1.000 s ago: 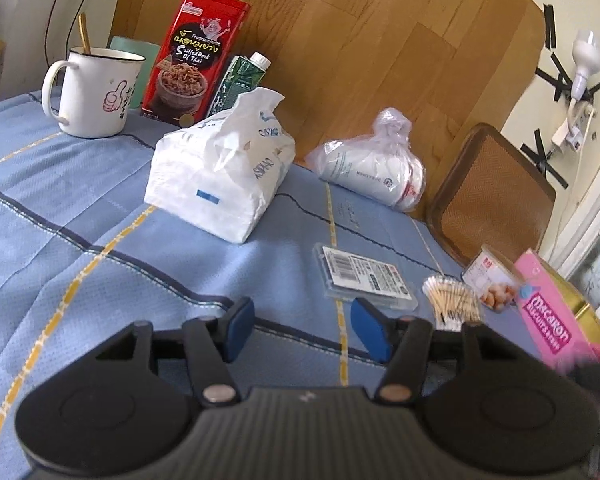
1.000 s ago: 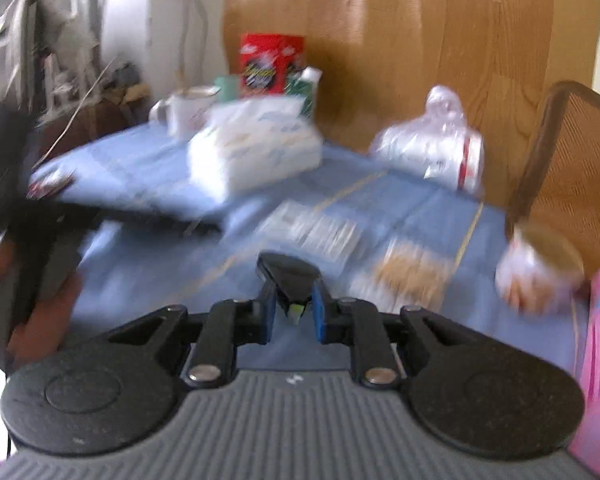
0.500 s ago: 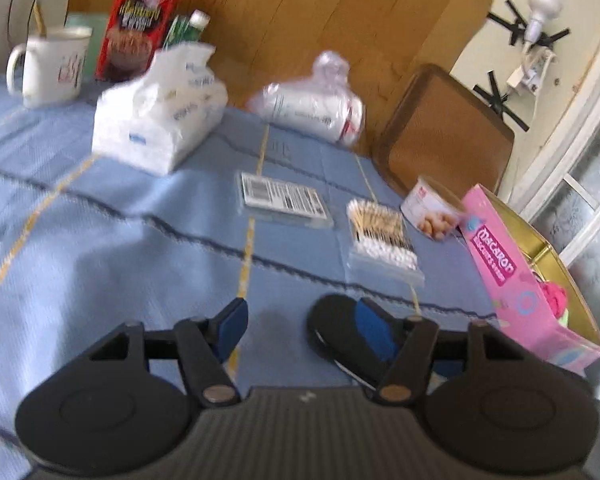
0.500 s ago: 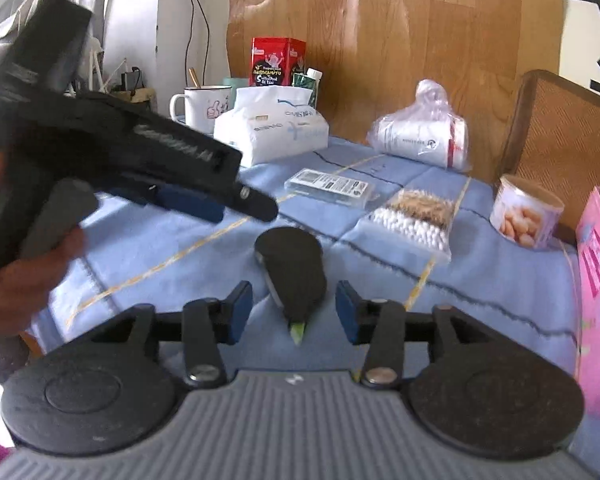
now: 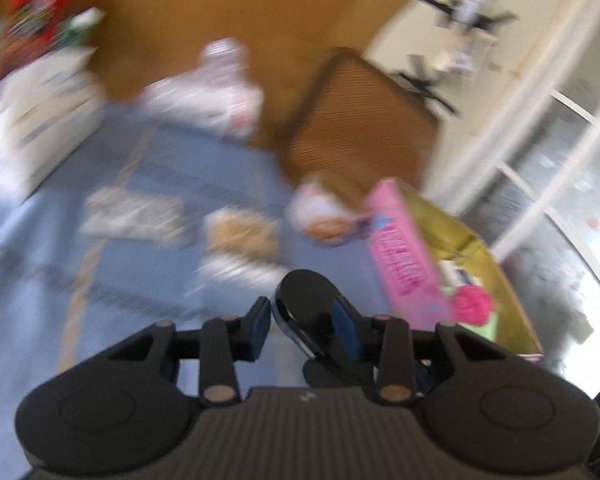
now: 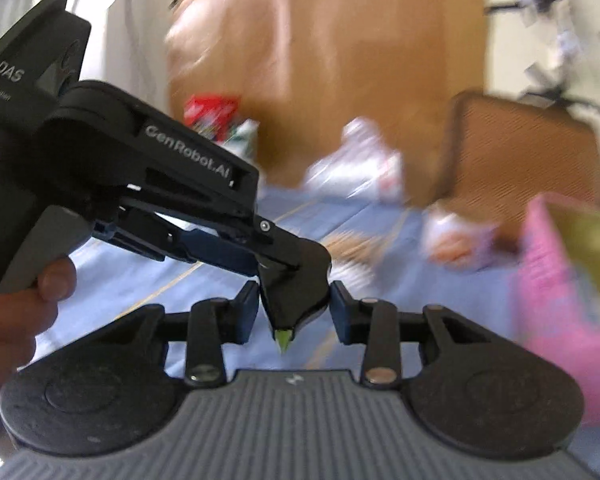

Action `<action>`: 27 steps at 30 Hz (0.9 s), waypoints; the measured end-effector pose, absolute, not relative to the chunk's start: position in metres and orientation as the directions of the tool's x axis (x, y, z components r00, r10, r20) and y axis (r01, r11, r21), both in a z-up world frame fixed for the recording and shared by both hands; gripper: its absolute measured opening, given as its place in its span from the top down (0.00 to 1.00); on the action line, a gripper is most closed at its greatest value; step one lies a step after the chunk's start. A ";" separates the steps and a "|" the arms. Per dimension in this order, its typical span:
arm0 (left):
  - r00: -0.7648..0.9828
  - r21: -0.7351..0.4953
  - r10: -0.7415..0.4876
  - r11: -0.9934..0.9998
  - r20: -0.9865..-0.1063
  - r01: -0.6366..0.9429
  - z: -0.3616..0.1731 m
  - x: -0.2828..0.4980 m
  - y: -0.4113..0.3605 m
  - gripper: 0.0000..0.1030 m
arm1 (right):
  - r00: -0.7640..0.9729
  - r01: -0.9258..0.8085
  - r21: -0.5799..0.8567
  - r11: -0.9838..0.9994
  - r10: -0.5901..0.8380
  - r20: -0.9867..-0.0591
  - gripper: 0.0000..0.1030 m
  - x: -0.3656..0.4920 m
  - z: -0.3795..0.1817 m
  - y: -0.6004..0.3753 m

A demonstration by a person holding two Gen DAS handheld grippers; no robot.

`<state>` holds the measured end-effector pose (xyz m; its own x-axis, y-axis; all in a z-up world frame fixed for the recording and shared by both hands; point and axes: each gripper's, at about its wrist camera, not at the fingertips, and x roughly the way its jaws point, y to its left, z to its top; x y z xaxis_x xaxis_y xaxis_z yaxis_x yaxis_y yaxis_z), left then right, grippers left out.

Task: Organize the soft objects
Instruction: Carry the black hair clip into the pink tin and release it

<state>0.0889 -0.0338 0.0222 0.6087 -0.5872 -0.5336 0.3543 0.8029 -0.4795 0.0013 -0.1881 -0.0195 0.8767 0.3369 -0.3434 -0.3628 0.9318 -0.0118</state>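
A black teardrop-shaped soft object (image 5: pixel 304 292) with a green tip is pinched between the pads of my left gripper (image 5: pixel 302 312), whose jaws are closing on it. In the right wrist view the left gripper (image 6: pixel 296 268) reaches in from the left, held by a person's hand (image 6: pixel 12 312), and clamps the black object (image 6: pixel 296 308) from above. My right gripper (image 6: pixel 294 300) has the object's lower part between its closing jaws. Its pads (image 6: pixel 248 312) stand close on either side, and I see no pressing. Both views are motion-blurred.
On the blue tablecloth (image 5: pixel 40 300) lie a cotton-swab bag (image 5: pixel 240 240), a flat barcode packet (image 5: pixel 132 216), a tissue pack (image 5: pixel 40 120), a white plastic bag (image 5: pixel 208 96) and a small tin (image 5: pixel 324 216). A pink box (image 5: pixel 404 264) stands open at the right; a chair (image 5: pixel 360 128) is behind.
The right gripper, shut on the black object a second ago, has opened. The left gripper came in over it, closed on it and swung to the right.
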 end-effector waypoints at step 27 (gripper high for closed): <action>0.468 -0.287 -0.652 0.718 -0.597 0.634 0.027 0.120 -0.287 0.63 | 0.908 0.241 -0.127 0.962 -0.269 -0.321 0.50 0.030 -0.020 -0.378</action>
<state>0.1201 -0.2874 0.0273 0.4676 -0.6519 -0.5970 0.6343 0.7178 -0.2870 0.0295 -0.3776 -0.0201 0.9080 -0.2693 -0.3211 0.2406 0.9623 -0.1267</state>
